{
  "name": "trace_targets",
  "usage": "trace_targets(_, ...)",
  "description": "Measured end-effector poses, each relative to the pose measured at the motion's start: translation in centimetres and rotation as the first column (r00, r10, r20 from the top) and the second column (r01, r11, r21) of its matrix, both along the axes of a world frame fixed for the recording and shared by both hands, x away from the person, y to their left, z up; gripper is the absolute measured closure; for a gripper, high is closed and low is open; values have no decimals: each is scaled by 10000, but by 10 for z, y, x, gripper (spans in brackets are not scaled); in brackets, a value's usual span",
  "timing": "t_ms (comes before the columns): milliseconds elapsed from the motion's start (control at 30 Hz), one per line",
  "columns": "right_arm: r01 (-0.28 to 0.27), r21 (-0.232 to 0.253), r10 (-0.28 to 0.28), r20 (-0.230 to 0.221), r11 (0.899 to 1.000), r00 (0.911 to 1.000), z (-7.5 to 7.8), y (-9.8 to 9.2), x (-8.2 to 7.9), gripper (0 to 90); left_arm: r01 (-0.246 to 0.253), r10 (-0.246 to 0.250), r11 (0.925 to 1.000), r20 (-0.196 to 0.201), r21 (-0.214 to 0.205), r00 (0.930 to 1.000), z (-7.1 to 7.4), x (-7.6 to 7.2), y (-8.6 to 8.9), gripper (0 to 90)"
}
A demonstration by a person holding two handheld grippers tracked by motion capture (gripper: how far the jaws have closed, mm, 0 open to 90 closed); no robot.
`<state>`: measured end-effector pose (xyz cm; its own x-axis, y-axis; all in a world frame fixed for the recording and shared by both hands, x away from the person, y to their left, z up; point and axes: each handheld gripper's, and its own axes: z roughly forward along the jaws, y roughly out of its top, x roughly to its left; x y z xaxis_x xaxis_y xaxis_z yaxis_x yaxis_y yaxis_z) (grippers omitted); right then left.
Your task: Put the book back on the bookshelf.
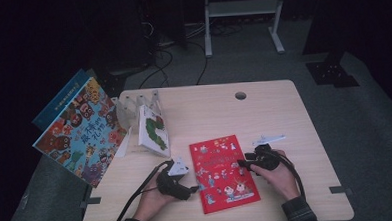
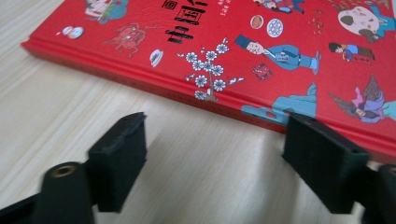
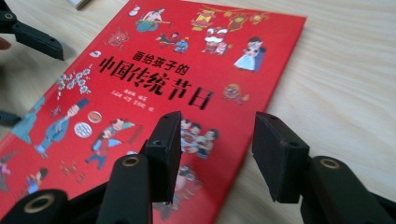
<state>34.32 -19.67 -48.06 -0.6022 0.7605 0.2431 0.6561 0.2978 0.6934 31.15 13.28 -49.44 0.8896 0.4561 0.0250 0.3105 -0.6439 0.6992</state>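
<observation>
A red picture book [image 1: 224,172] lies flat on the table, cover up, between my two grippers. My left gripper [image 1: 196,189] sits low at the book's left edge. In the left gripper view it [image 2: 219,158] is open wide, facing the red book's [image 2: 261,51] spine edge, with bare wood between the jaws. My right gripper [image 1: 240,163] rests at the book's right edge. In the right gripper view it [image 3: 217,154] is open, one jaw over the red book's [image 3: 154,84] cover and the other over the table. Neither gripper holds anything.
A clear book rack [image 1: 139,104] at the table's back left holds a white book [image 1: 153,128]. A large colourful book [image 1: 80,130] and a blue book [image 1: 58,99] lean off the table's left side. A small white object [image 1: 269,138] lies behind my right hand.
</observation>
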Motion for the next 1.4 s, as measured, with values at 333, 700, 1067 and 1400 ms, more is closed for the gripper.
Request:
trace_targets(333, -231, -299, 224, -256, 9993, 9994, -6, 13, 12, 504, -171, 171, 9999, -99, 26, 9998, -5, -2, -1, 0)
trace_targets(700, -1486, -1337, 1204, -1992, 9798, 9725, 11, 30, 40, 560, 11, -11, 10000, -7, -80, 10000, -6, -7, 1, 0)
trace_targets(1067, -1674, -1226, 882, -4847, 9782, 8702, 19, 26, 69, 667, 151, -151, 9999, -39, -73, 9999, -6, -6, 2, 0)
trace_targets(1400, -2005, -1444, 960, -5278, 9690, 8439, 19, 29, 72, 686, 224, -225, 9997, -42, -65, 9997, -6, -5, 1, 0)
